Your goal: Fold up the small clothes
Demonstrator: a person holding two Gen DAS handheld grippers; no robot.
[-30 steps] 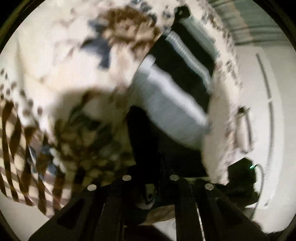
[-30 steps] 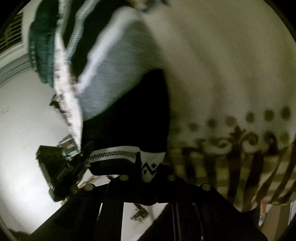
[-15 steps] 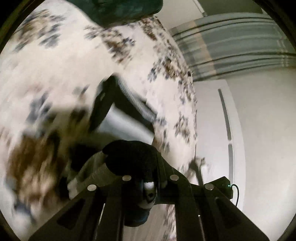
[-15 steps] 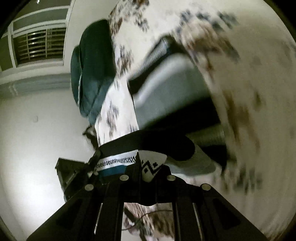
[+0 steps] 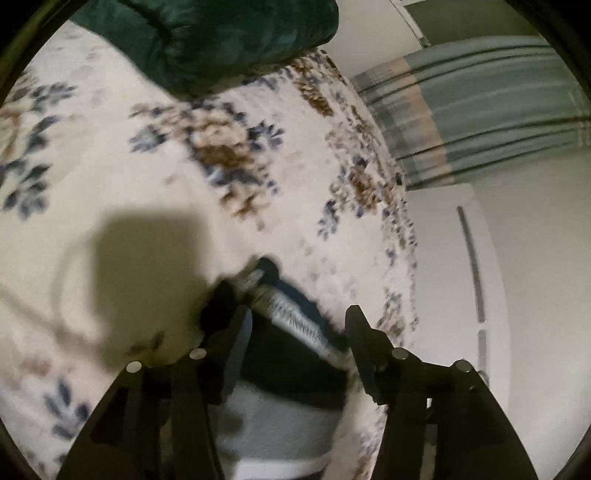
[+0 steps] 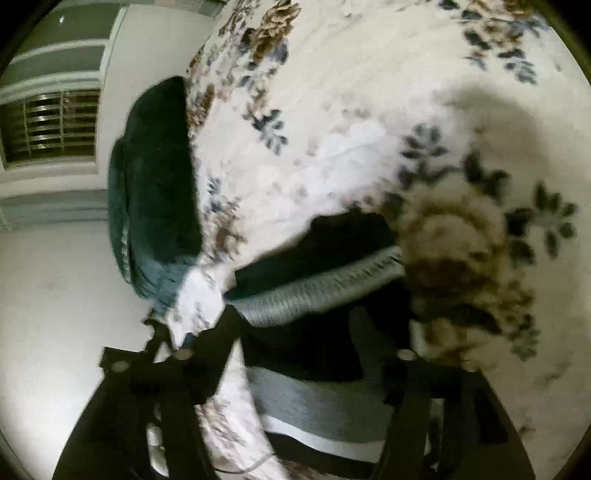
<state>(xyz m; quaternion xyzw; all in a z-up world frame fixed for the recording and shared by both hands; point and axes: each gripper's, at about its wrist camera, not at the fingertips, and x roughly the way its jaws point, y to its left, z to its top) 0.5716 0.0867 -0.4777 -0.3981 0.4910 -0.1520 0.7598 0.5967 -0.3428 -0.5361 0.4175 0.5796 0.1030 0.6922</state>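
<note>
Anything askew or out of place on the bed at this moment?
Nothing stands out. The striped garment lies folded on the floral blanket, between the open left gripper and right gripper, whose jaws have just opened. Motion blur hides finer detail.

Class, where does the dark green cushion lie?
In the left wrist view the dark green cushion lies at the top, on the floral blanket's far end, beyond the striped garment.

Floral bedspread (image 5: pixel 155 206), cream with blue and brown blooms; dark green pillow (image 5: pixel 221 33) at its far edge; striped curtain (image 5: pixel 480 110); white wall (image 6: pixel 55 295); louvred window (image 6: pixel 51 125).
</note>
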